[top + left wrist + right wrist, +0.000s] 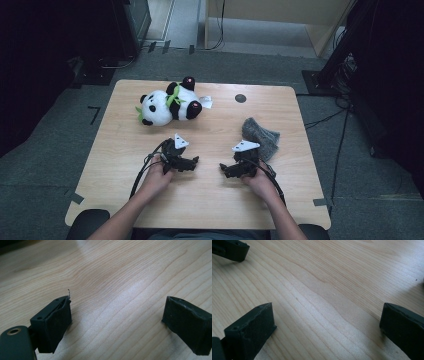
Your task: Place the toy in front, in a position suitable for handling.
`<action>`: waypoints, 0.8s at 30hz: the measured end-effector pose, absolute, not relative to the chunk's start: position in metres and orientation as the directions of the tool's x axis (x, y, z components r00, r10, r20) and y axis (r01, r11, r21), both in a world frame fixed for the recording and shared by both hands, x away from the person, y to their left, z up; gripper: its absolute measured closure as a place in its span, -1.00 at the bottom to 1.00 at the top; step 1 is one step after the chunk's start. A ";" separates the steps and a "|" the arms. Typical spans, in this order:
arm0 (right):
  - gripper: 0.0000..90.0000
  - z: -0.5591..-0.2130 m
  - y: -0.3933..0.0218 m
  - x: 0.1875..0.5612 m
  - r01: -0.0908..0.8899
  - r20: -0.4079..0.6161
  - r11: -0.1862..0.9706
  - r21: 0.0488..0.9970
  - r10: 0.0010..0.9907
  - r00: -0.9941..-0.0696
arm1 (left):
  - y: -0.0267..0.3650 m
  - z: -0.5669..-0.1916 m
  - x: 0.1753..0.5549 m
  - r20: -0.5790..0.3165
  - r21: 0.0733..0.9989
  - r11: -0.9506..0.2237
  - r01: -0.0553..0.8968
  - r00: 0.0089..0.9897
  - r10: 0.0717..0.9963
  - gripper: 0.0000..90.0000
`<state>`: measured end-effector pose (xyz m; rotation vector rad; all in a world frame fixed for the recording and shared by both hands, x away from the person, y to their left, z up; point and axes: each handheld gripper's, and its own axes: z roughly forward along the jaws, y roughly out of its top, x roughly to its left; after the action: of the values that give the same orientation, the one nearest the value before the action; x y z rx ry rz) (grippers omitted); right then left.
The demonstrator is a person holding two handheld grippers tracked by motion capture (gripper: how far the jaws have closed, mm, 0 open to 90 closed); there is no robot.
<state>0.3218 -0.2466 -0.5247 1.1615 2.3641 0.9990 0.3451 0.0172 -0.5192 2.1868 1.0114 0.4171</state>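
Observation:
A black and white plush panda (171, 104) with green leaves lies on its side at the far left of the wooden table (125, 150). A grey knitted cloth (260, 135) lies crumpled at the right. My left gripper (192, 162) rests low over the table's middle, pointing right, jaws wide apart with bare wood between them (117, 315). My right gripper (225, 169) faces it from the right, pointing left, also open over bare wood (327, 325). The two tips stand a short gap apart. The cloth lies just behind the right gripper.
A small dark round spot (240, 98) marks the table's far side and a white tag (206, 101) sticks out from the panda. Cables (142, 172) trail from both grippers toward the near edge. Dark equipment and cables surround the table on the floor.

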 end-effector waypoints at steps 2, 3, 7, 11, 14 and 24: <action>-1.00 -0.525 -0.247 0.322 0.561 0.017 0.424 0.711 0.787 -0.616 | 0.017 -0.519 0.345 0.005 0.699 -0.468 0.541 0.650 0.760 -0.82; -1.00 -0.525 -0.247 0.322 0.561 0.017 0.424 0.711 0.787 -0.616 | 0.017 -0.519 0.345 0.004 0.699 -0.468 0.541 0.651 0.759 -0.82; -1.00 -0.525 -0.247 0.322 0.561 0.017 0.424 0.711 0.787 -0.617 | 0.017 -0.519 0.345 0.005 0.698 -0.480 0.531 0.667 0.745 -0.82; -1.00 -0.525 -0.246 0.321 0.566 0.020 0.422 0.709 0.789 -0.614 | 0.017 -0.519 0.345 0.005 0.699 -0.494 0.518 0.687 0.727 -0.80; -1.00 -0.524 -0.247 0.321 0.565 0.020 0.422 0.709 0.789 -0.614 | 0.018 -0.517 0.344 0.007 0.697 -0.508 0.507 0.703 0.711 -0.67; -1.00 -0.525 -0.246 0.321 0.565 0.019 0.422 0.709 0.789 -0.614 | 0.023 -0.507 0.347 -0.036 0.688 -0.510 0.516 0.727 0.686 -0.66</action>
<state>0.3215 -0.2465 -0.5245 1.1677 2.3643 0.9962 0.3475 0.0232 -0.5074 2.2282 0.9041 0.3139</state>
